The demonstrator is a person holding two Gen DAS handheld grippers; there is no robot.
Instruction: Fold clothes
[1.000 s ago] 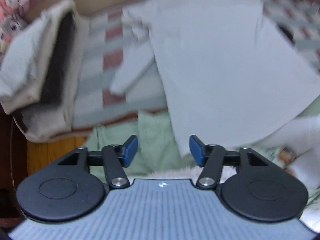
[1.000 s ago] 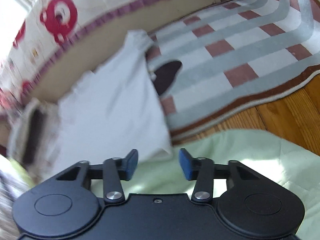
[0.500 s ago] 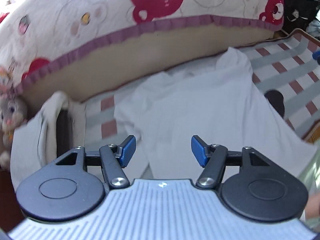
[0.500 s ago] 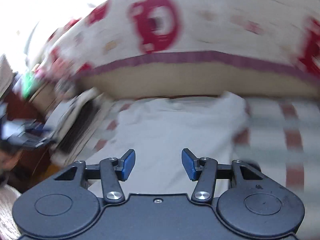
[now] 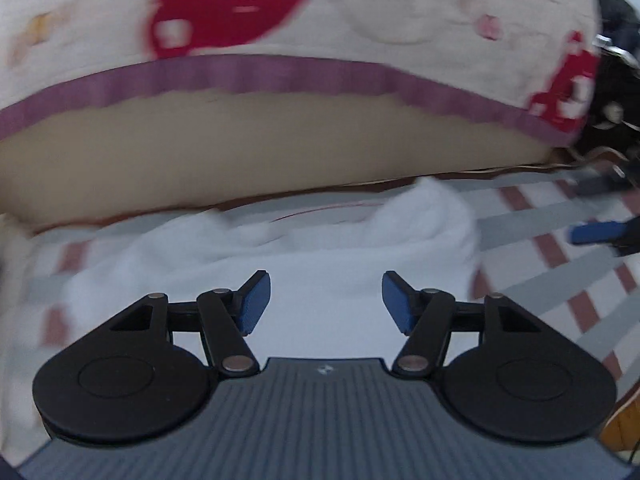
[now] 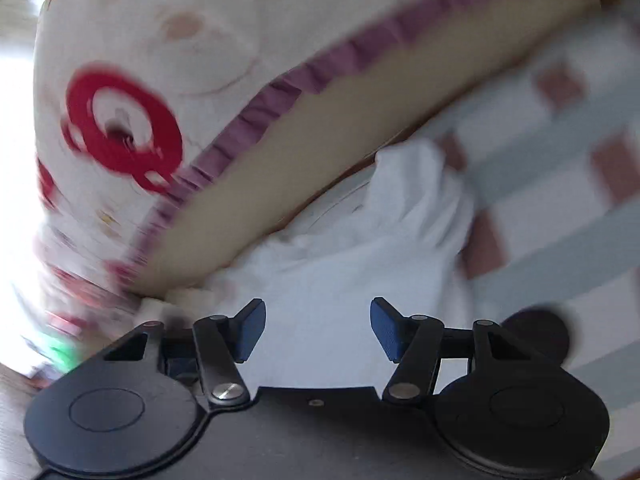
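Lying spread on the striped rug point(image 5: 560, 296), the white T-shirt point(image 5: 320, 264) sits just below both cameras, its far edge bunched up against the beige bed base point(image 5: 240, 148). Left hand-held gripper point(image 5: 326, 302) hovers over the shirt's middle w/ jaws spread wide, blue pads point(image 5: 252, 304) apart, nothing between them — released. Right hand-held gripper point(image 6: 318, 330) likewise over the shirt, jaws wide apart, released, no cloth pinched. Whether either touches the fabric: can't tell. In the left wrist view a blue fingertip of the right hand-held gripper shows at the far right edge, above the rug beside the shirt. Shirt's right-hand corner point(image 6: 420, 184) stands up in a crumpled peak near the bed. Bedsheet w/ red bear print point(image 6: 124, 124) and purple frilled trim point(image 5: 280, 76) hangs above the base. Dark round object point(image 6: 548, 334) on the rug, just right of the right gripper's finger; too blurred to identify. Both views motion-blurred.
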